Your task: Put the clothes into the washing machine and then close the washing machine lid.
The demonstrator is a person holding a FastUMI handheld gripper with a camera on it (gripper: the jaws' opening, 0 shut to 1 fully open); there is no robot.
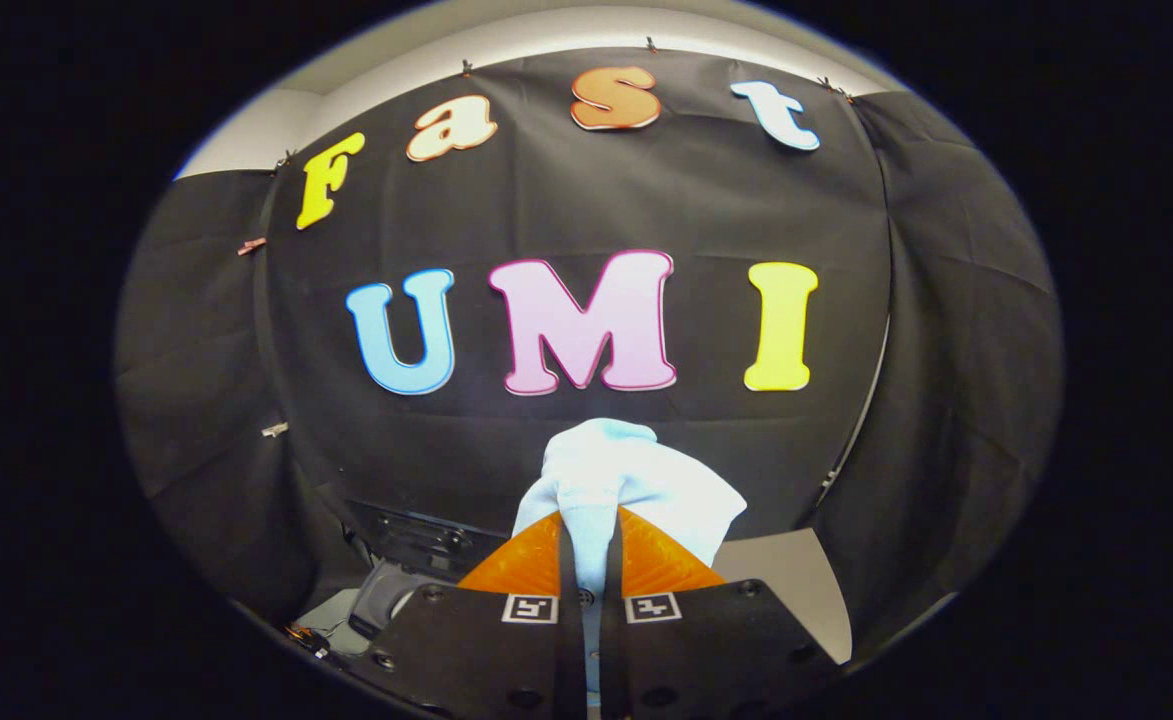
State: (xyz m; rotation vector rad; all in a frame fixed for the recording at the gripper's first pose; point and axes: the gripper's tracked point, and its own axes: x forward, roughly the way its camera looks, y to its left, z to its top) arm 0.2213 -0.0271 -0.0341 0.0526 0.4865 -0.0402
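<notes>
My gripper (pixel 589 540) is shut on a pale blue-white cloth (pixel 626 480), held up in the air in front of the booth's black wall. The cloth bunches above the fingertips and hangs to either side of them, with a strip pinched between both fingers. Below and left of the fingers a dark panel and a grey curved part of the washing machine (pixel 396 590) show. Its opening and lid are hidden behind the gripper body.
A light flat surface (pixel 796 590) lies below and right of the fingers. The black cloth wall hangs close ahead and wraps round both sides. A small clip (pixel 274 430) sticks out of the wall at the left.
</notes>
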